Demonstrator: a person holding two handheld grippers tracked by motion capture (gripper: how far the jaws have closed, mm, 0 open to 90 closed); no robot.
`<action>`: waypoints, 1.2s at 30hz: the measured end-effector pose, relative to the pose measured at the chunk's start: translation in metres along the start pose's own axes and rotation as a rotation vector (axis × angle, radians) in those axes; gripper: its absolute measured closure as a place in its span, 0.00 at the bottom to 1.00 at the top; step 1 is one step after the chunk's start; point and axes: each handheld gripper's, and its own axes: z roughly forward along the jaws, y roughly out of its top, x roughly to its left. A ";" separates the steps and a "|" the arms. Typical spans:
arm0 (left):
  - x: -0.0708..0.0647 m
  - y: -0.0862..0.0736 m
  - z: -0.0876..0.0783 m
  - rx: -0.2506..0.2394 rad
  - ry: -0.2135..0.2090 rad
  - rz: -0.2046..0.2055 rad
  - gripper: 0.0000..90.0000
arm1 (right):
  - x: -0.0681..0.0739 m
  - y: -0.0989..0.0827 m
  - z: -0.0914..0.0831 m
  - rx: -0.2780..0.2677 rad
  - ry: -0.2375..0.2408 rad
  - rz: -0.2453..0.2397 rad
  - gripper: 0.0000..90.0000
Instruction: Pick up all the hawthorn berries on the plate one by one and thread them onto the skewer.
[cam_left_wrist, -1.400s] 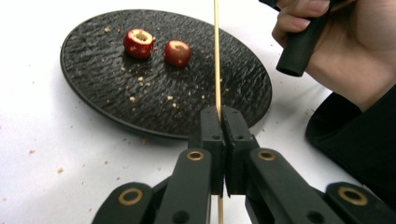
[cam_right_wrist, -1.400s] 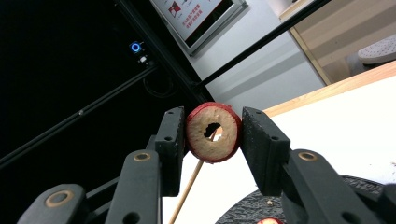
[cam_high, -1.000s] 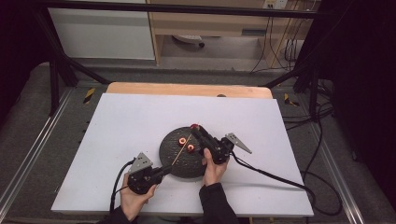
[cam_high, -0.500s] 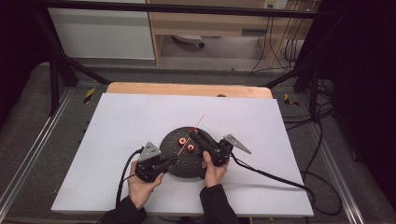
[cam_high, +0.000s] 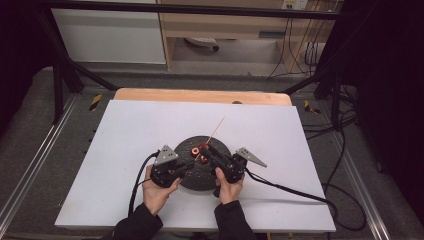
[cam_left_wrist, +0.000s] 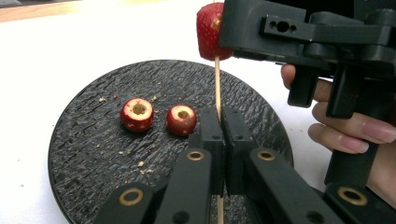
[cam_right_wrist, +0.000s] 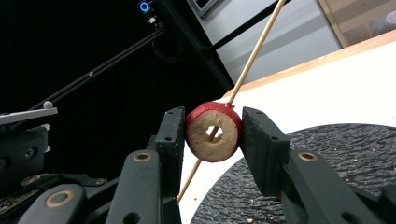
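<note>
A black round plate (cam_high: 197, 176) (cam_left_wrist: 84, 154) (cam_right_wrist: 336, 158) lies on the white table. My left gripper (cam_high: 191, 163) (cam_left_wrist: 222, 114) is shut on a thin wooden skewer (cam_high: 216, 129) (cam_left_wrist: 217, 84) (cam_right_wrist: 254, 51) that slants up and away over the plate. My right gripper (cam_high: 205, 148) (cam_right_wrist: 212, 116) is shut on a cored red fruit (cam_left_wrist: 211, 30) (cam_right_wrist: 214, 131) held above the plate. The skewer runs through that fruit's hole. Two more cored red fruits (cam_left_wrist: 137, 114) (cam_left_wrist: 181, 120) sit on the plate, left of the skewer in the left gripper view.
A white sheet (cam_high: 140, 125) covers the table, with a wooden edge (cam_high: 200, 96) at the back. Crumbs dot the plate. Cables (cam_high: 290, 187) trail from both grippers across the sheet. Metal rails (cam_high: 360, 175) run along both sides.
My left hand has moved right and toward the plate, carrying the skewer, whose tip now rises beyond the fruit in the right gripper. The right hand has stayed put.
</note>
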 end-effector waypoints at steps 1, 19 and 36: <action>0.000 0.000 0.000 0.000 0.000 0.002 0.98 | 0.000 0.000 0.000 0.002 0.000 -0.003 0.68; 0.003 0.002 0.004 0.004 -0.007 0.013 0.98 | 0.000 -0.003 -0.001 0.090 0.015 -0.010 0.67; 0.031 -0.022 -0.039 0.034 0.015 0.019 0.98 | 0.000 0.024 -0.010 0.255 -0.064 -0.199 0.21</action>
